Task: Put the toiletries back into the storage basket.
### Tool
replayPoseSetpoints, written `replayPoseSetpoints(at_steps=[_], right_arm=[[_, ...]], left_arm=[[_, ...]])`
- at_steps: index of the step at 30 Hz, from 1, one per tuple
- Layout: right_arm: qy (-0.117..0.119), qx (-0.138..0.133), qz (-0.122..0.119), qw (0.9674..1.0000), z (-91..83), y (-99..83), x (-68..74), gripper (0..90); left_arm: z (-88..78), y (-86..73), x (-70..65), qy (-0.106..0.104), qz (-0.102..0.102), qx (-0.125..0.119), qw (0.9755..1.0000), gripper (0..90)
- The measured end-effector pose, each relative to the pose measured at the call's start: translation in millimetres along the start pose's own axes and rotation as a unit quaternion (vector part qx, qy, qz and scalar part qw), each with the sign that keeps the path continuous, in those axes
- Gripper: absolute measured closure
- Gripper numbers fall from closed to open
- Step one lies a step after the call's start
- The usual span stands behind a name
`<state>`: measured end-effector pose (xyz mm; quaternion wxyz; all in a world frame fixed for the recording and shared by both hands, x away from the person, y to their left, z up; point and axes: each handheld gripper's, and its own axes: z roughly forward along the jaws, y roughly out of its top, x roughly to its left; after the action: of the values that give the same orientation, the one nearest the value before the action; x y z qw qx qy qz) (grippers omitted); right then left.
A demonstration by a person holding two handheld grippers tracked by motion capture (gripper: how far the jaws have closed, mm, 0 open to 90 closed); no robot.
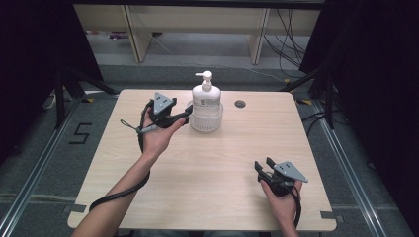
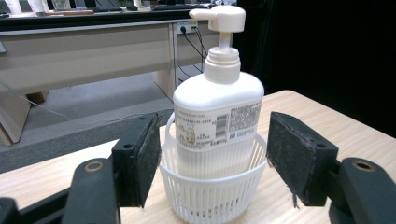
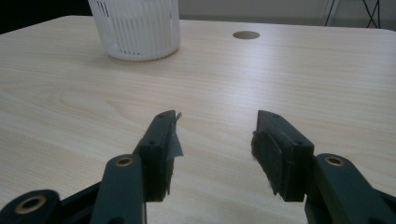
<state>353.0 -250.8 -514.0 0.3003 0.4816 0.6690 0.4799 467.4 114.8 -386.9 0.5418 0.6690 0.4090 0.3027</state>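
Observation:
A white pump bottle stands upright in a small white slatted basket on the wooden table, toward the far middle. My left gripper is open, with one black jaw on each side of the basket. From above, the left gripper reaches in from the left to the basket and bottle. I cannot tell whether the pads touch the basket. My right gripper rests open near the table's front right, and in its own view nothing sits between the jaws of the right gripper.
A round cable hole lies in the tabletop just right of the bottle. The basket shows far ahead of the right gripper. Beyond the table's far edge are desk legs and floor cables; dark curtains stand on both sides.

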Motion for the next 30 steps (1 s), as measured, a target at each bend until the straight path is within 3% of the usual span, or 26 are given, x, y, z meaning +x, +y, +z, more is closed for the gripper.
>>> replayPoseSetpoints(at_steps=[16, 26, 29, 30], right_arm=[[-0.001, 0.001, -0.002, 1.0, 0.0, 0.1, 0.1, 49.7], [0.0, 0.006, 0.017, 0.9998, -0.6, 0.1, 3.0, 49.7], [-0.002, 0.002, -0.002, 1.0, 0.1, 0.1, 0.1, 49.7], [0.0, 0.004, 0.012, 0.9999, 0.0, -0.2, 2.3, 49.7]], left_arm=[[-25.9, -18.3, 7.2, -0.003, 0.001, -0.002, 1.0, 34.4], [-40.4, -33.3, 8.5, -0.003, -0.004, -0.001, 1.0, 34.6], [-43.7, -39.0, 7.6, -0.004, -0.003, 0.002, 1.0, 34.7], [-44.7, -40.5, 7.7, -0.004, -0.002, 0.004, 1.0, 34.7]])
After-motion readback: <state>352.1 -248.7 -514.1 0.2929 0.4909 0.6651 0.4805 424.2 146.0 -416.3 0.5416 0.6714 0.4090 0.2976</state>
